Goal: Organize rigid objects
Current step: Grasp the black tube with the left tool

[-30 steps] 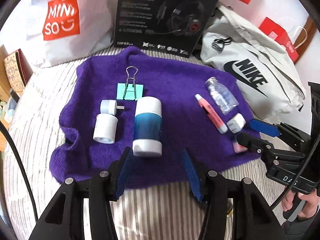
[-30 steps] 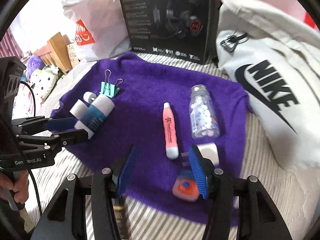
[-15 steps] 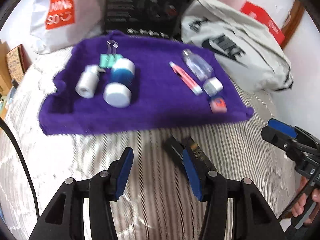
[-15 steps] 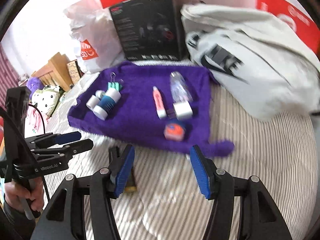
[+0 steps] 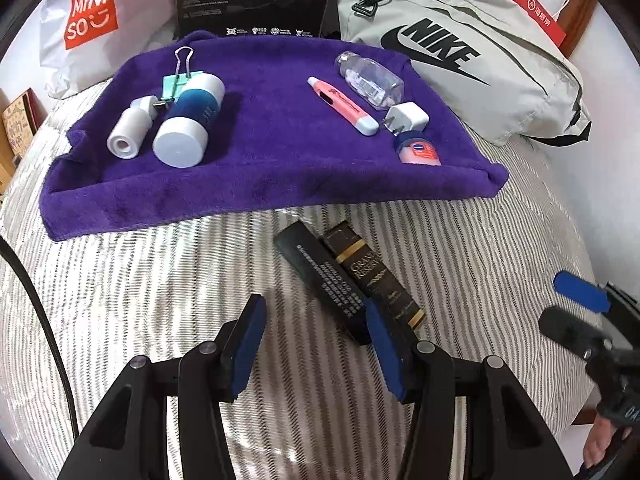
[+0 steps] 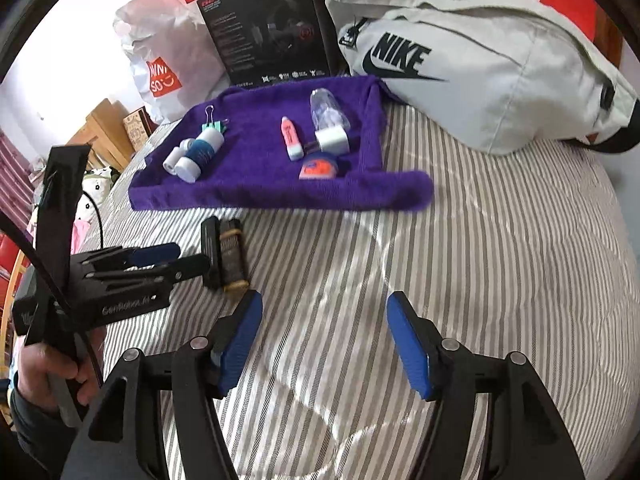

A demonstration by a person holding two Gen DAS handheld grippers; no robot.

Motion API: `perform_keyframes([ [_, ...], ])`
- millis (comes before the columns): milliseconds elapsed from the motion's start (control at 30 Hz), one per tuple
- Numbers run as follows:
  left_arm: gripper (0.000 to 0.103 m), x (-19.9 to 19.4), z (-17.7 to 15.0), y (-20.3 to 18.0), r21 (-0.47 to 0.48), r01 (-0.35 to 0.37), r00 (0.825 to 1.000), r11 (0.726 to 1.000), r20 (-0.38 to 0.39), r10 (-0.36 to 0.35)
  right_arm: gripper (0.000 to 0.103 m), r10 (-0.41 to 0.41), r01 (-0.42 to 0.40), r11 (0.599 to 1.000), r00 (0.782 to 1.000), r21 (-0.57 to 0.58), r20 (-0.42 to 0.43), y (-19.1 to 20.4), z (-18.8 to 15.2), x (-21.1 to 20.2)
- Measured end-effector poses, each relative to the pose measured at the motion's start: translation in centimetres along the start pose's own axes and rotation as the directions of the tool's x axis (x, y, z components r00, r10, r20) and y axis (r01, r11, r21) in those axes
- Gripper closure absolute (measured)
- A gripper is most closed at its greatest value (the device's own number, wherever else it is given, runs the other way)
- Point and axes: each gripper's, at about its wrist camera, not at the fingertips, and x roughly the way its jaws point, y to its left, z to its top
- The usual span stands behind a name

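A white bag (image 5: 86,20) at far left reads "MINISO" in white on an orange patch. Beside it stands a black box (image 6: 266,24) marked "HECATE" at its top edge, with a headset pictured on it. In front of both, a purple towel (image 5: 260,160) lies on the striped bedcover (image 5: 140,280). On the towel's left part lie a white plug (image 5: 130,132), a teal clip (image 5: 176,80) and a blue-and-white bottle (image 5: 188,120), close together. On its right part lie a pink pen (image 5: 342,106), a clear bottle (image 5: 370,80), a white charger (image 5: 408,117) and a pink jar (image 5: 418,152). Off the towel, on the bedcover, lies a dark carton (image 5: 352,280) lettered "GRAND RESERVE" in gold. The left gripper (image 5: 316,340) is spread wide and holds nothing, its right pad over the carton's near end. The right gripper (image 6: 324,340) is likewise spread and empty above bare bedcover. At far right a grey bag (image 6: 480,72) reads "NIKE".
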Motion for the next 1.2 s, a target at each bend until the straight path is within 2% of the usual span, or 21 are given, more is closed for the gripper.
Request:
perform_keyframes([
  [100, 0.043, 0.5, 0.0, -0.6, 0.008, -0.025, 1.0, 1.0, 0.008, 0.025, 0.039, 0.014, -0.014, 1.0, 1.0, 0.012, -0.008, -0.2, -0.4, 0.2],
  [233, 0.039, 0.7, 0.3, -1.0, 0.018, -0.042, 0.999, 0.999, 0.016, 0.042, 0.039, 0.037, -0.036, 0.999, 0.999, 0.017, -0.019, -0.2, -0.5, 0.5],
  [367, 0.038, 0.7, 0.2, -0.7, 0.04, -0.08, 0.997, 0.996, 0.01, 0.079, 0.039, 0.047, -0.047, 0.999, 0.998, 0.005, -0.032, 0.2, -0.5, 0.9],
  [567, 0.038, 0.6, 0.1, -0.1, 0.027, -0.084, 0.996, 0.996, 0.021, 0.083, 0.039, 0.059, -0.059, 0.998, 0.997, -0.004, -0.041, 0.4, -0.5, 1.3],
  [700, 0.042, 1.0, 0.4, -0.8, 0.052, -0.112, 0.993, 0.992, 0.04, 0.11, 0.039, 0.06, -0.061, 0.998, 0.997, -0.013, -0.052, 0.6, -0.3, 1.7],
  [733, 0.048, 1.0, 0.4, -0.9, 0.056, -0.117, 0.992, 0.992, 0.047, 0.115, 0.039, 0.058, -0.059, 0.998, 0.997, -0.015, -0.053, 0.7, -0.3, 1.8],
  [767, 0.05, 1.0, 0.4, -0.9, 0.053, -0.124, 0.991, 0.991, 0.056, 0.121, 0.039, 0.058, -0.059, 0.998, 0.997, -0.017, -0.054, 0.7, -0.3, 1.9],
  [933, 0.072, 0.7, 0.3, -0.5, 0.067, -0.099, 0.994, 0.993, 0.055, 0.096, 0.039, 0.044, -0.046, 0.999, 0.997, -0.025, -0.07, 0.6, -0.2, 2.3],
  [1100, 0.074, 0.3, 0.2, 0.8, 0.031, -0.052, 0.998, 0.998, 0.046, 0.05, 0.039, 0.038, -0.04, 0.999, 0.996, -0.02, -0.083, 0.3, -0.2, 2.6],
  [1200, 0.074, 0.5, 0.4, 0.3, 0.051, -0.067, 0.997, 0.996, 0.049, 0.064, 0.039, 0.038, -0.041, 0.999, 0.995, -0.024, -0.093, 0.5, -0.1, 2.9],
])
